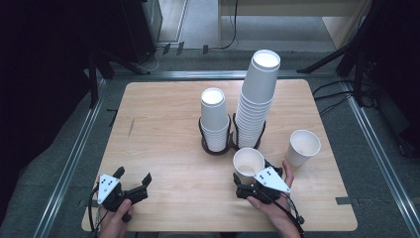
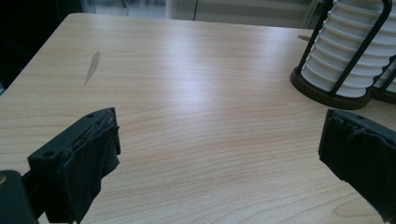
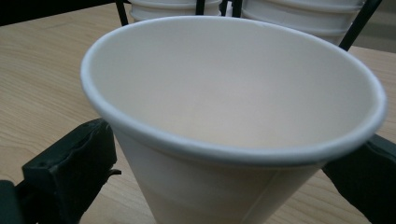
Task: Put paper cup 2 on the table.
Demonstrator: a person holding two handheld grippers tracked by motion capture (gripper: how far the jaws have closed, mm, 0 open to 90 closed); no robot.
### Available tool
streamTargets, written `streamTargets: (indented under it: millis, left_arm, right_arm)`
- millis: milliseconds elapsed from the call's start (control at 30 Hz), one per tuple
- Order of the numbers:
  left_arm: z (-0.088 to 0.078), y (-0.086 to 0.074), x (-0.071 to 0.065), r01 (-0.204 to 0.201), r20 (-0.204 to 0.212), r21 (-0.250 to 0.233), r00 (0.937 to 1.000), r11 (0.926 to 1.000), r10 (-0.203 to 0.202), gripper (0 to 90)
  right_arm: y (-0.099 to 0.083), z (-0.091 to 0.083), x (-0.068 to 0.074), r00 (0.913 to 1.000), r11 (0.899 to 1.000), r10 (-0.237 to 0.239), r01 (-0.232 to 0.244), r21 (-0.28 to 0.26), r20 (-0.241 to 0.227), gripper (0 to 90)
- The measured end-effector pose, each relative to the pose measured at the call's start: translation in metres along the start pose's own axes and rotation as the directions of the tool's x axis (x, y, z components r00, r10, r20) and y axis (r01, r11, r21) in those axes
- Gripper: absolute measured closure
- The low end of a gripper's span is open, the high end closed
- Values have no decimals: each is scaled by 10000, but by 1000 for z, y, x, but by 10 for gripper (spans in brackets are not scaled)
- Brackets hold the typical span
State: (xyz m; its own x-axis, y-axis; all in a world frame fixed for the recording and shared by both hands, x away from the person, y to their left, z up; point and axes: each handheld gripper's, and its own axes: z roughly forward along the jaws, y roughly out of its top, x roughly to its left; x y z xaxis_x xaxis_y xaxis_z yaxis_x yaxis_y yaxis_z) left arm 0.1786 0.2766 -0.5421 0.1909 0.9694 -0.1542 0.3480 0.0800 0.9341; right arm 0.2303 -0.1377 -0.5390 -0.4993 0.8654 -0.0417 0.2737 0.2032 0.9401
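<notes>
A white paper cup (image 1: pixel 248 164) (image 3: pixel 233 107) stands upright on the wooden table (image 1: pixel 163 129), in front of the two cup stacks. My right gripper (image 1: pixel 252 172) (image 3: pixel 224 177) sits around it: the jaws flank the cup's lower wall with a small gap on each side, so it is open. My left gripper (image 1: pixel 132 176) (image 2: pixel 219 154) rests near the table's front left edge, jaws wide apart, nothing between them. A second loose white cup (image 1: pixel 302 147) stands upright to the right.
Two black wire holders stand mid-table: a short stack of white cups (image 1: pixel 214 119) (image 2: pixel 345 60) and, right of it, a tall leaning stack (image 1: pixel 255 96). A grey smear (image 2: pixel 92 66) marks the wood at the left.
</notes>
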Motion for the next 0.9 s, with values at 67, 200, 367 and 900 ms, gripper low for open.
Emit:
streamTargets:
  millis: [67,200,367,900]
  left_arm:
    - [0,0,0,-13,-12,11,10000,10000,13,0]
    - [1,-1,0,-49,-29,52,10000,10000,49,0]
    - [1,-1,-1,-94,-51,43,9999,9999,94,0]
    - [2,-2,-2,-214,-175,98,9996,9997,215,0]
  right_arm:
    - [0,-1,0,10000,10000,-84,84,26,-9,0]
    - [1,-4,-3,9999,9999,-43,45,149,-141,0]
    - [1,-5,-7,9994,9981,-249,263,550,-248,0]
    - [-18,-32,-24,9951,9903,-924,956,1012,-357,0]
